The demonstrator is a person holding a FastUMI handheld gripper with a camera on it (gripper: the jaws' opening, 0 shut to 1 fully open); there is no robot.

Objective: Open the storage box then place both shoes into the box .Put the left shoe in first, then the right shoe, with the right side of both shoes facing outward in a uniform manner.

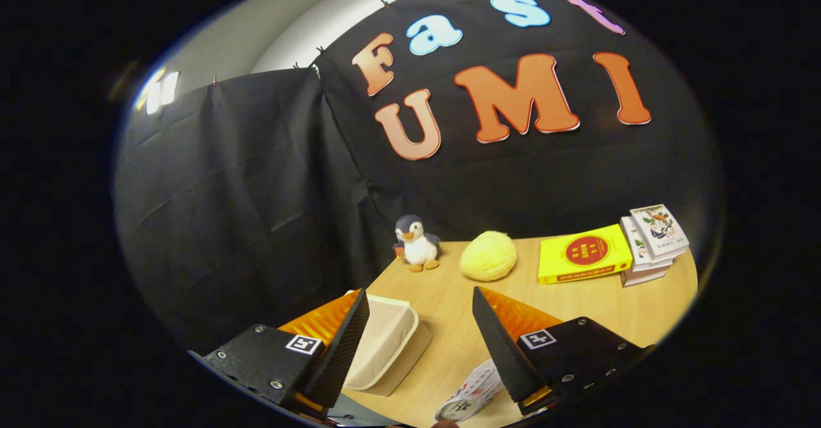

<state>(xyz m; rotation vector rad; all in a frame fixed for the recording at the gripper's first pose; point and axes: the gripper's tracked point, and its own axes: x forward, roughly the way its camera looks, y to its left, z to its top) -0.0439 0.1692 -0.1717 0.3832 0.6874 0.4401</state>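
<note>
Gripper view is given from above a wooden table (577, 312), with the claw (420, 332) held released: its two fingers are spread wide and nothing is pressed between them. Just ahead of the left finger, partly hidden behind it, one pale storage box (385, 344) is seen resting on the table with its lid apparently still on, so opening it is judged to be the step in hand. The claw is probably carried high and open so that the box can be approached from above. Low between the fingers, close to the right one, part of one white patterned shoe (471, 396) is seen; whether it is the left or the right shoe cannot be told, and a second shoe cannot be made out. Well beyond the fingers, near the black cloth wall (244, 190), decoration is set out of the working area: one penguin toy (417, 243), one round yellow plush (489, 256), one yellow book (584, 255), and a small stack of about three books (651, 242).
</note>
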